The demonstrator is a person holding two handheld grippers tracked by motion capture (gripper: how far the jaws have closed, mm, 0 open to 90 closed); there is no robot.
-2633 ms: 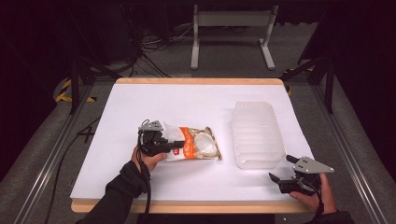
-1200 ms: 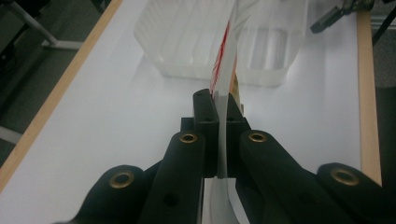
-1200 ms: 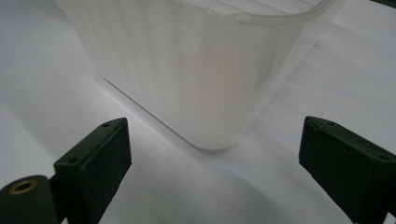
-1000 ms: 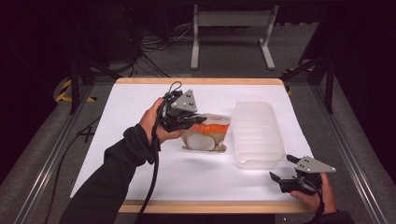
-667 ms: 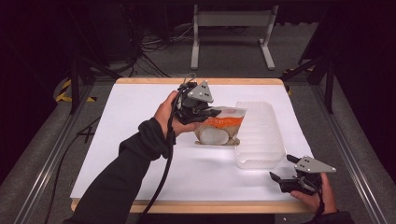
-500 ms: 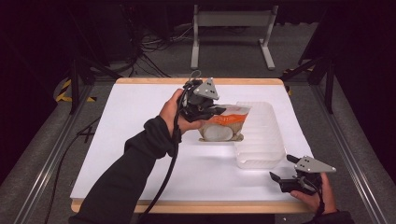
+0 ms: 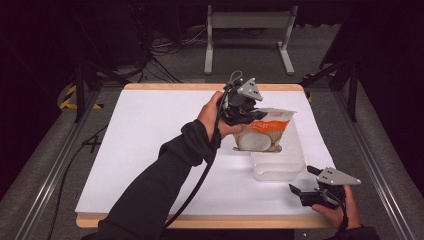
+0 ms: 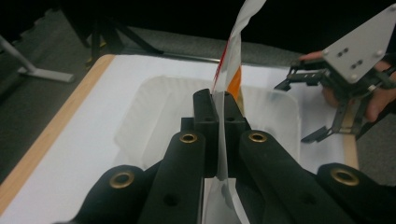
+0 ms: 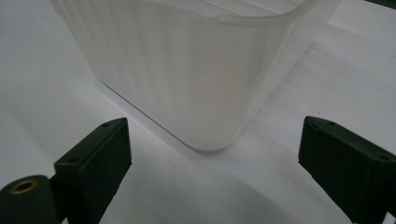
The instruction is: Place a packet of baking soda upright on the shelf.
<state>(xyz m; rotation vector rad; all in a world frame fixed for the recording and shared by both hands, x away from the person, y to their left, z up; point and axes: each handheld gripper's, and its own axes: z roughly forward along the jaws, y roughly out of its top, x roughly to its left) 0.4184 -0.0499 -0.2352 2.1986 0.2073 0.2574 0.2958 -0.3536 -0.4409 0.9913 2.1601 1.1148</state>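
A white and orange snack bag (image 7: 262, 136) hangs upright from my left gripper (image 7: 250, 118), which is shut on its top edge. The bag's lower end sits over the near-left part of a translucent plastic tub (image 7: 281, 165) on the right of the table. In the left gripper view the black jaws (image 8: 217, 100) pinch the thin bag (image 8: 234, 60) above the tub (image 8: 154, 107). My right gripper (image 7: 301, 180) rests open near the table's front right corner. In its own view, the right gripper (image 9: 215, 135) faces a rounded corner of the tub (image 9: 187, 70) with nothing between the jaws.
The tabletop is covered in white (image 7: 150, 130) with a wooden rim. A metal stand (image 7: 247, 30) and cables lie on the dark floor behind the table. The right gripper (image 8: 293, 112) shows beyond the tub in the left gripper view.
My left gripper lifted the bag off the table's middle and carried it right, to over the tub. The right gripper has stayed put.
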